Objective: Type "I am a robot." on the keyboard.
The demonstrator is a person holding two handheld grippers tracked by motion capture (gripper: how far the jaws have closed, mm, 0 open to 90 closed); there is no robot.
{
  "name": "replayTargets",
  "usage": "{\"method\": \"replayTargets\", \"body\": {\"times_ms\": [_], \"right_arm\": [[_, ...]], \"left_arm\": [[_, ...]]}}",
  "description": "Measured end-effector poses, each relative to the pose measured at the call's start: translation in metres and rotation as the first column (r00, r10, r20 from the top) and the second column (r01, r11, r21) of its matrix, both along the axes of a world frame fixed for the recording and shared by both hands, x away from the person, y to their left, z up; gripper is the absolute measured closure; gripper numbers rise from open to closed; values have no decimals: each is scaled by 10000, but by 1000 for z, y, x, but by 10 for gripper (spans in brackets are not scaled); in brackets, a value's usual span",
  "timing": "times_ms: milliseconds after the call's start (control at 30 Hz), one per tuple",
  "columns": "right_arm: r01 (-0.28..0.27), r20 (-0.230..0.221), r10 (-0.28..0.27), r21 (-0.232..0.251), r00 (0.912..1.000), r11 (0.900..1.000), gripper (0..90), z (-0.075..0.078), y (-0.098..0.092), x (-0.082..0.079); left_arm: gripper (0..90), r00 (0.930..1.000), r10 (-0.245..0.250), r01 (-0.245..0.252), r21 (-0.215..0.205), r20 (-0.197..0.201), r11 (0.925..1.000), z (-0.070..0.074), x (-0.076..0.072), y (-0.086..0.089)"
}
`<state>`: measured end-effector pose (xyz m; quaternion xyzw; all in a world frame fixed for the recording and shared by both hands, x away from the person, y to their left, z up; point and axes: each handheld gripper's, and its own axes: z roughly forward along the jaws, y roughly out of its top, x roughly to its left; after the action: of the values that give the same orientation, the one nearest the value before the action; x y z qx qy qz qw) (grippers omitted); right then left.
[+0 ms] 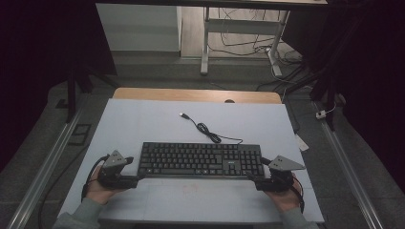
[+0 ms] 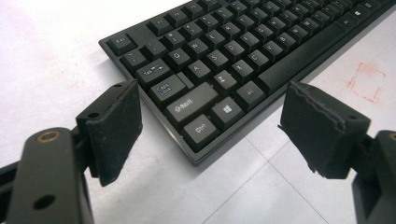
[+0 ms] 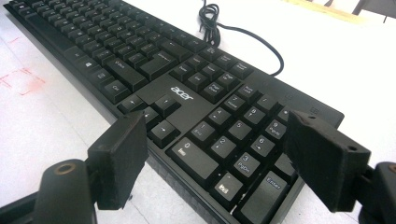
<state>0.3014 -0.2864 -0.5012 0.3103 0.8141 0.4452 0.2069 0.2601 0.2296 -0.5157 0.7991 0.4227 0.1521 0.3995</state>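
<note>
A black keyboard (image 1: 200,160) lies across the middle of the white table top (image 1: 143,119), its cable (image 1: 210,131) coiled behind it and ending in a USB plug (image 1: 183,115). My left gripper (image 1: 138,177) is at the keyboard's front left corner. Its jaws stand wide apart in the left gripper view, with the Ctrl corner of the keyboard (image 2: 201,130) between them and untouched; the left gripper (image 2: 210,126) is open. My right gripper (image 1: 252,178) is at the front right corner. The right gripper (image 3: 222,158) is open too, with the keyboard's number pad (image 3: 233,140) lying between its pads.
A faint red square mark (image 2: 366,81) is on the table top in front of the keyboard. A wooden edge (image 1: 196,94) borders the table at the back. Beyond it are a desk's legs (image 1: 205,43) and floor cables. Metal rails run along both sides.
</note>
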Motion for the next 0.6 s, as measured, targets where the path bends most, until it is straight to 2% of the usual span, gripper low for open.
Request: {"method": "replayTargets", "body": {"times_ms": [400, 600], "right_arm": [[63, -16, -63, -112, 10000, 9999, 234, 1, 1, -1], [16, -57, -16, -17, 10000, 10000, 237, 0, 2, 0]], "left_arm": [[205, 10000, 35, -35, 12, 29, 10000, 1, 0, 1], [210, 10000, 23, -24, 51, 20, 10000, 0, 1, 1]]}}
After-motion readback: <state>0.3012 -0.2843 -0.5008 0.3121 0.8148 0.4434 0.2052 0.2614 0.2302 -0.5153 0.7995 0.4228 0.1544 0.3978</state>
